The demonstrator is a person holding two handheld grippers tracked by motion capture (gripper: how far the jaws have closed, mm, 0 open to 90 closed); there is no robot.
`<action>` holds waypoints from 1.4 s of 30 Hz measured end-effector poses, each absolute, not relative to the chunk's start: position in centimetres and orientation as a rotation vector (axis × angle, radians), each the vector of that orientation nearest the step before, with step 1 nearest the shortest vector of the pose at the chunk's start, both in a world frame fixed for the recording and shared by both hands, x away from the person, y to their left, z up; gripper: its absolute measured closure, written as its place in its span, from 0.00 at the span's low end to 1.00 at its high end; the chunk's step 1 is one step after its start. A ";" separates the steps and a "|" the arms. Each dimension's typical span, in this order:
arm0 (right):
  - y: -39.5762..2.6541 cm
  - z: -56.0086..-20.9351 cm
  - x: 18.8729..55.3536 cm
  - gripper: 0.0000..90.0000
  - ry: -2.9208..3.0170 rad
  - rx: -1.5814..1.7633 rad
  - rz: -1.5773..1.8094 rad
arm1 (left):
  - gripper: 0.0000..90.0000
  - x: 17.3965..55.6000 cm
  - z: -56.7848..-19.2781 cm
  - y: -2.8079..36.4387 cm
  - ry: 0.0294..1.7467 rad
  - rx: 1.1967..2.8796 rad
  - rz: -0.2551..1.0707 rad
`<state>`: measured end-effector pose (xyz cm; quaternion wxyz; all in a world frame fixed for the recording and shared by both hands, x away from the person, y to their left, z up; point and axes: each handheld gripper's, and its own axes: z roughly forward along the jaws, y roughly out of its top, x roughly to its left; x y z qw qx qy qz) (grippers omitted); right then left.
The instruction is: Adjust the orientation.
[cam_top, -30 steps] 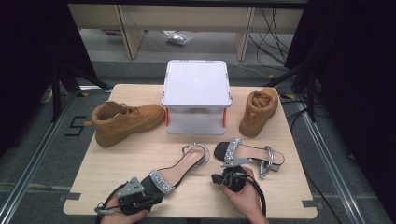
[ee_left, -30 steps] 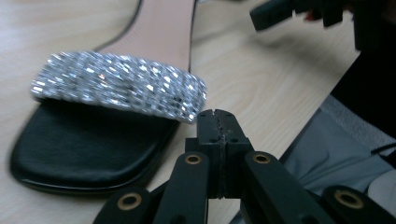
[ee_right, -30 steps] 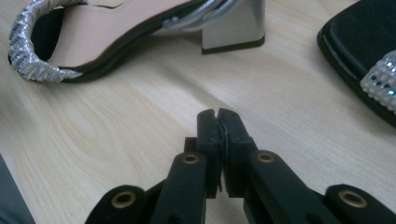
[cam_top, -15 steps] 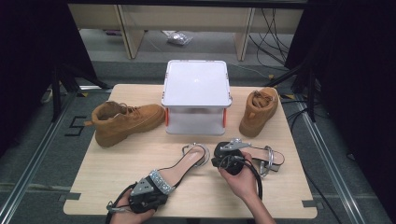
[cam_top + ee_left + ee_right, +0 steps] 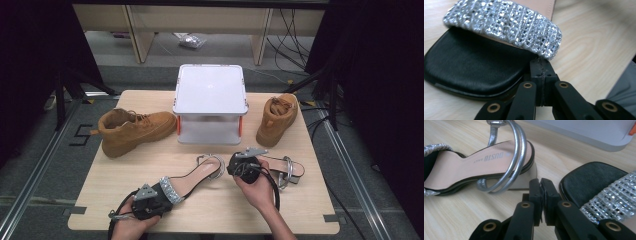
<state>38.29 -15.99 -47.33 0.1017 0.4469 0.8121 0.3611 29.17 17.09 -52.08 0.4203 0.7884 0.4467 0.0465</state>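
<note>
- Left tongs (image 5: 161,196): shut, empty, at toe of near sandal (image 5: 192,180), near left on bench (image 5: 210,210).
- Right tongs (image 5: 239,165): shut, empty, between that sandal's heel and right sandal (image 5: 287,167).
- Boots, white box: farther back.

Open surface (image 5: 225,207) along the near edge between both sandals (image 5: 192,180); farther back, blocked by white box (image 5: 210,102) flanked by two boots (image 5: 135,130).

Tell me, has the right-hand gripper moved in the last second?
Yes. The right gripper moved away from the person, toward the white box.
</note>
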 end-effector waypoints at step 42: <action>-13.2 -48.3 42.3 0.97 2.478 1.205 1.000 | 0.99 32.5 -50.9 15.2 1.115 1.986 0.137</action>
